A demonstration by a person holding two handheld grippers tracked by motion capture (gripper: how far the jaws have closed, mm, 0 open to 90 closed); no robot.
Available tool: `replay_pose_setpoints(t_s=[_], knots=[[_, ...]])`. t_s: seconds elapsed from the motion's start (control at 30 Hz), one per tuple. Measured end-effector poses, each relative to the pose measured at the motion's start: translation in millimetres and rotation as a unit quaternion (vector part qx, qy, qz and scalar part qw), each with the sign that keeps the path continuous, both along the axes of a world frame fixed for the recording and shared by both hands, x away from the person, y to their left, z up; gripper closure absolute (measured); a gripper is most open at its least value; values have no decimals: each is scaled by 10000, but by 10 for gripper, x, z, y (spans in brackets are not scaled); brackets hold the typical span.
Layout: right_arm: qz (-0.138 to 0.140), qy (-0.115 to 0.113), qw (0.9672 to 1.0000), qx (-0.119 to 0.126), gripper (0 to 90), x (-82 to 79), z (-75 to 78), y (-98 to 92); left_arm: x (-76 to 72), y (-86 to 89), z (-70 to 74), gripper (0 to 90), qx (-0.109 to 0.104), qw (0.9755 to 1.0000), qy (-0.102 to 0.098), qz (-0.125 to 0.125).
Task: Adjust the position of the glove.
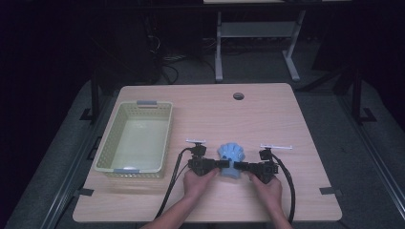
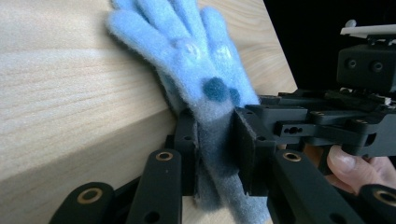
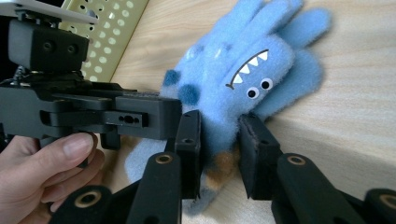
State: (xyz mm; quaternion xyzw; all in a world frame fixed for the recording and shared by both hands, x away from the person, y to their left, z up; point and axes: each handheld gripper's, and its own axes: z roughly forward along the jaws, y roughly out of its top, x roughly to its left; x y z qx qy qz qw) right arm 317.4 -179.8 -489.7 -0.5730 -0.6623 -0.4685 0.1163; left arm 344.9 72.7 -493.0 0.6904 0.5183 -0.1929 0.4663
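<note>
The fuzzy blue glove (image 1: 231, 158) lies on the table (image 1: 267, 114), just right of the yellow basket (image 1: 143, 107). The left gripper (image 1: 220, 164) and right gripper (image 1: 237, 166) both pinch its cuff end. Next, probably, lift it together toward the basket.

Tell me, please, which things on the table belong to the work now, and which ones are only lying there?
In the work:
- blue fuzzy glove, with a monster face, lying between the two grippers
- left gripper, jaws closed on the glove's cuff end
- right gripper, jaws around the glove's other edge

Only lying there:
- pale green basket, at the table's left, untouched
- table
</note>
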Motion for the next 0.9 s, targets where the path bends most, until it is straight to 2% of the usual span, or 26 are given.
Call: replay_pose_setpoints(t_s=[0.1, 0.53, 0.67, 0.9], knots=[[-18, -3, 10000, 32, 736, 4, -2, -4, 10, 10, -17, 730, -124, 9999, 45, 9], [-13, -186, 9998, 60, 777, -29, 67, -3, 5, 38, -6, 768, -385, 9992, 30, -97], [-31, -278, 9996, 59, 784, -62, 123, 2, -13, 46, 54, 768, -471, 9988, -60, -120], [-61, -489, 9986, 197, 788, -114, 269, 12, -26, 83, 191, 767, -568, 9981, -187, -160]])
